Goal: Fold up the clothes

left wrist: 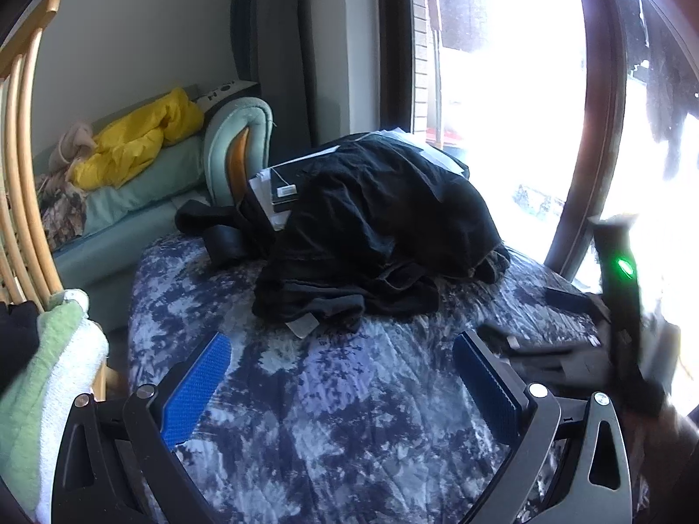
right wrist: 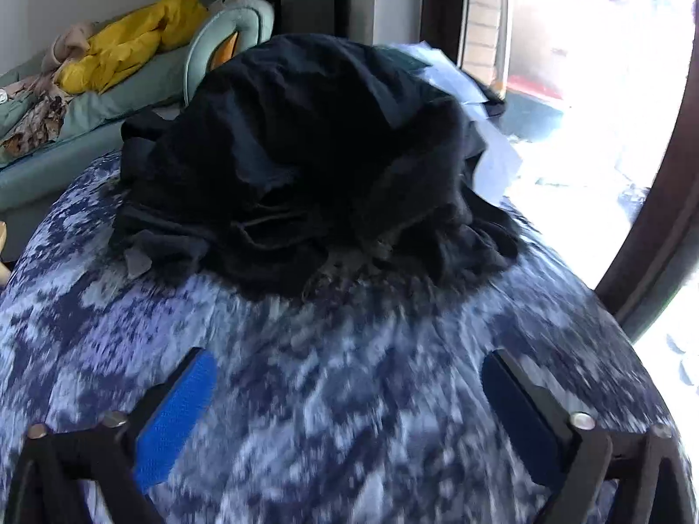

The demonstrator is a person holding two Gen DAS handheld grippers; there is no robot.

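A blue-and-white mottled bedspread (left wrist: 349, 393) fills the lower half of both views, stretched over one surface. On it, in the centre of each frame, lies one heap of crumpled black clothes (left wrist: 375, 227) — how many garments it holds cannot be told, though a small pale label pokes out at its lower left edge. The heap sits above both sets of blue pads and apart from them.

Behind the heap, at the upper left, stands one pale green sofa (left wrist: 144, 201) with a single bright yellow quilted jacket (left wrist: 135, 139) thrown on its seat. A large bright window (left wrist: 502, 87) takes the upper right, with one dark curved frame bar crossing it. White sheets of paper (left wrist: 419, 148) show at the heap's far side. At the left edge of the left wrist view, curved wooden chair slats (left wrist: 22, 153) rise, with one green-and-white towel (left wrist: 52, 375) draped below them.

The left gripper (left wrist: 343, 364) stands with its two blue pads wide apart and only bedspread between them. The right gripper (right wrist: 349, 375) is likewise spread wide — nothing between its two pads but the blurred bedspread. In the left wrist view, at the right edge, the right gripper's black body shows one green light.
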